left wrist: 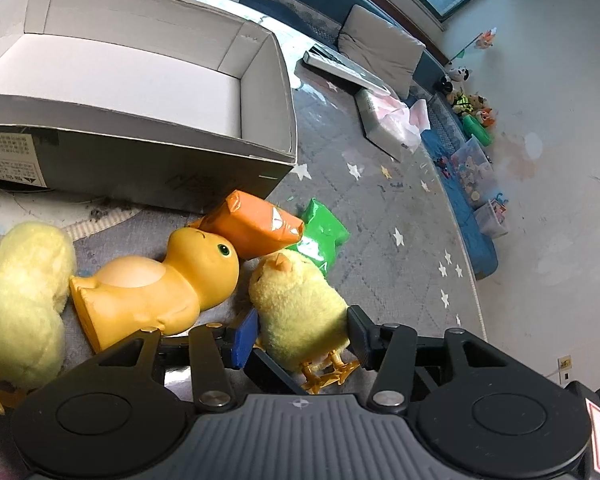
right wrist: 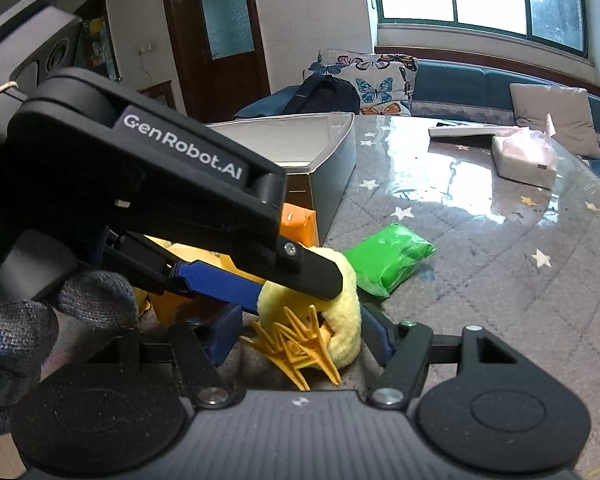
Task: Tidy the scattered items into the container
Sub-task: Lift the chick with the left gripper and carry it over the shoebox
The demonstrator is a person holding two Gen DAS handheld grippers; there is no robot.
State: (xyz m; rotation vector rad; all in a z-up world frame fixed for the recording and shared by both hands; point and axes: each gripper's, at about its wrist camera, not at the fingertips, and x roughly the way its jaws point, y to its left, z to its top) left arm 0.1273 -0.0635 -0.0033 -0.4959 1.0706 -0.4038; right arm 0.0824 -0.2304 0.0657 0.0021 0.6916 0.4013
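Low in both frames, the plush chick [left wrist: 300, 312] sits between both grippers' wide jaws (unpinched, seemingly), box [left wrist: 276, 80] upper left.

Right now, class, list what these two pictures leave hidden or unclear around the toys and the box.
- Left wrist view: the fluffy chick covers part of the green packet; the second fluffy chick is cut by the left edge.
- Right wrist view: the left claw hides most of the box and the rubber duck.
- Box label: print too small to read.
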